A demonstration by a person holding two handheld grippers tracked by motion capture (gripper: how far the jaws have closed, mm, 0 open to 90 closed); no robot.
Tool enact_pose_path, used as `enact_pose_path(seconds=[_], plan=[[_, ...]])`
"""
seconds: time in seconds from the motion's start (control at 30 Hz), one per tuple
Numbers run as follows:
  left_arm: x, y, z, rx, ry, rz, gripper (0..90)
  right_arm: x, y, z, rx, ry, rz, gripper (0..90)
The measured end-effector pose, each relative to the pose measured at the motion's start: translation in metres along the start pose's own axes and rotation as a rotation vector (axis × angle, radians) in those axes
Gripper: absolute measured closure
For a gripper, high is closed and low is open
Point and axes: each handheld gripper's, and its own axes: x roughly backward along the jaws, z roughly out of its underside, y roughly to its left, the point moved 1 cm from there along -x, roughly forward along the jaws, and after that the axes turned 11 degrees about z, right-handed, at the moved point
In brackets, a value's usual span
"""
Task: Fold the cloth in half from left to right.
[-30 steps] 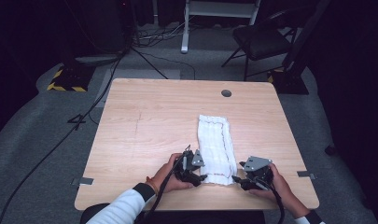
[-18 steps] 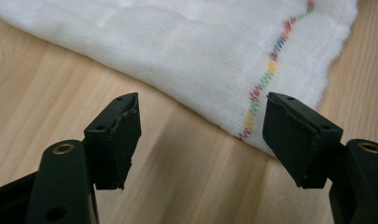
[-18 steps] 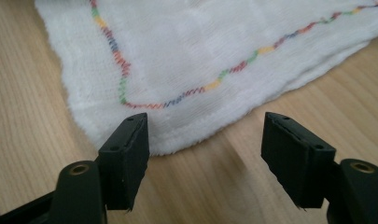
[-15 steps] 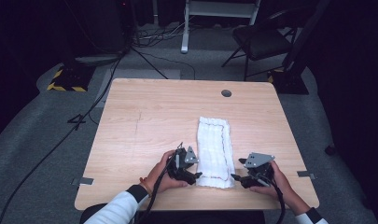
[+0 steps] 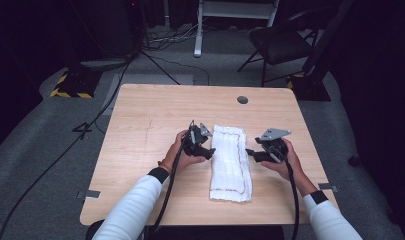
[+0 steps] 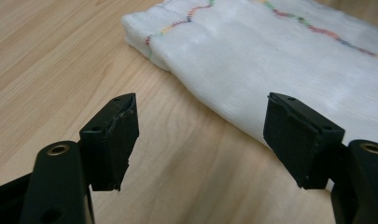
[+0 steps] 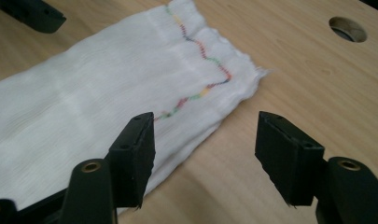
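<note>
Here, nearest the counter's front edge, two white-sleeved forearms come in, each hand carrying a gripper. The folded white cloth (image 5: 231, 164) lies lengthwise on the wooden counter (image 5: 155, 115), right of its middle, running from near the front edge back toward the centre, with a wavy multicoloured stitch line along its border. The left gripper (image 5: 208, 151) sits just beside the cloth's left long edge, level with its far half; its jaws stand spread with only bare wood and the cloth's edge between them, pinching nothing. In the left gripper view the cloth's corner (image 6: 144, 35) lies ahead of the jaws. The right gripper (image 5: 249, 151) sits just beside the right long edge, facing the left one across the cloth. Its jaws have just been closing a little, yet they stand well apart, and the right gripper view shows the cloth's edge (image 7: 196, 130) lying between them untouched. Farther back, a round cable hole (image 5: 242, 100) marks the counter's far side. Beyond the counter stand a black chair (image 5: 285, 42) and trailing floor cables (image 5: 115, 90).
</note>
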Motion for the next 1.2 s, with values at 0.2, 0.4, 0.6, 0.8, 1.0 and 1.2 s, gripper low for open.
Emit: enact_pose_path(seconds=[0.2,0.4,0.6,0.8,1.0,1.2], plan=[[-0.011,0.02,-0.016,0.028,-0.03,-0.004,26.1,-0.029,-0.013,-0.014,-0.022,0.027,0.009,38.1],[-0.025,0.034,-0.03,0.081,-0.071,0.024,25.8,-0.049,-0.02,-0.023,-0.061,0.038,0.017,39.5],[-0.046,0.041,-0.033,0.084,-0.054,-0.009,26.6,-0.069,-0.023,-0.029,-0.077,0.084,0.029,39.8],[-0.057,0.049,-0.032,0.136,-0.044,0.003,22.6,-0.081,-0.025,-0.029,-0.094,0.098,0.041,42.0],[-0.062,0.052,-0.031,0.149,-0.048,0.02,18.6,-0.09,-0.028,-0.023,-0.132,0.11,-0.006,43.4],[-0.06,0.048,-0.029,0.115,-0.046,0.037,25.6,-0.092,-0.03,-0.027,-0.126,0.148,-0.051,46.1]])
